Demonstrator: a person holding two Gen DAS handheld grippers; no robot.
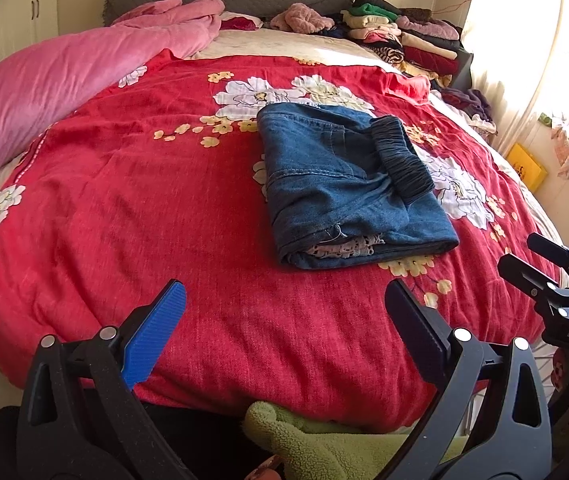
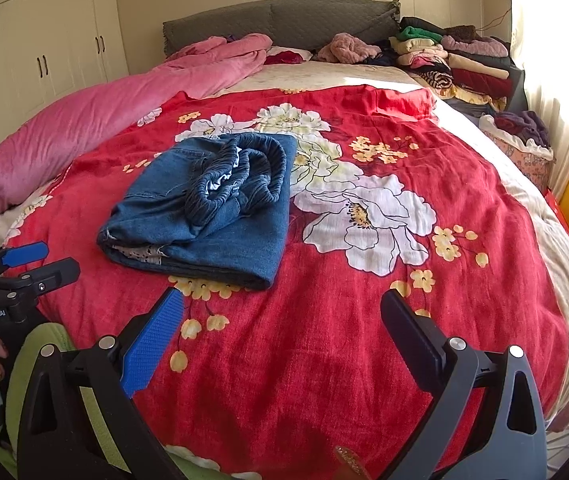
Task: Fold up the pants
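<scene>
On the red floral bedspread [image 1: 164,208], folded jeans [image 1: 348,192] lie in a neat bundle
Both my left gripper [image 1: 284,320] and right gripper [image 2: 282,322] hang spread and empty near the bed's foot, apart from the jeans

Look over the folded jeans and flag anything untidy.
The jeans lie folded on the red bedspread, but the elastic waistband sits bunched and gaping on top, and pale lining pokes from the near edge. Both tools hang open, clear.
</scene>
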